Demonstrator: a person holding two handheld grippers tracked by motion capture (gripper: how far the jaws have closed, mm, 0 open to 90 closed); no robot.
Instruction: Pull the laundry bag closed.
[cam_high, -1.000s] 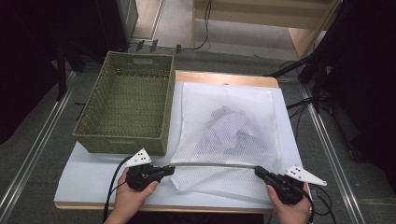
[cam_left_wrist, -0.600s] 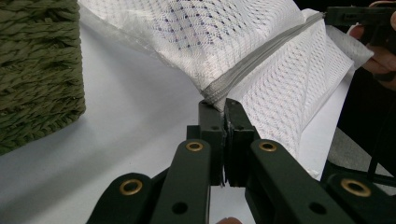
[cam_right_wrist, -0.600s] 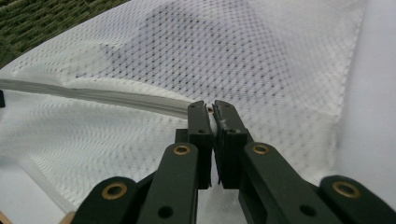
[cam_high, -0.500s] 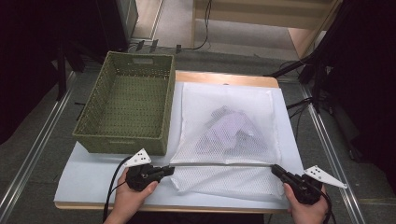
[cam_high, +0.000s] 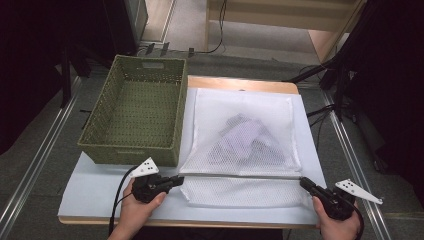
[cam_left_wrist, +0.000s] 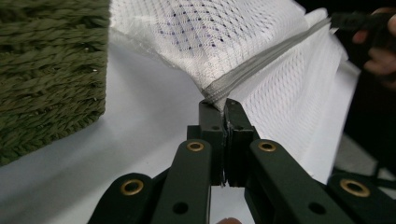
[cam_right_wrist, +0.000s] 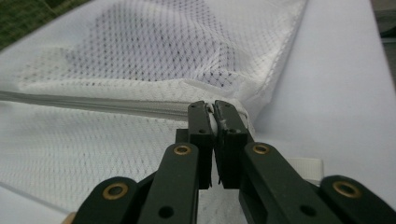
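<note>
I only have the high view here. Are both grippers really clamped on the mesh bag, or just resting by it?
Observer: The left gripper is shut on the grey zipper band at the mesh bag's corner.
Operator: And the right one?
Observer: The right gripper pinches white fabric at the zipper's other end.
Operator: What's inside?
Observer: Through the mesh, the right gripper view shows a dark shape; I cannot tell what it is.

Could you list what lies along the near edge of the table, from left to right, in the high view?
Left gripper shut on the zipper's left end → grey zipper line of the white mesh laundry bag → right gripper shut on the zipper's right end.
</note>
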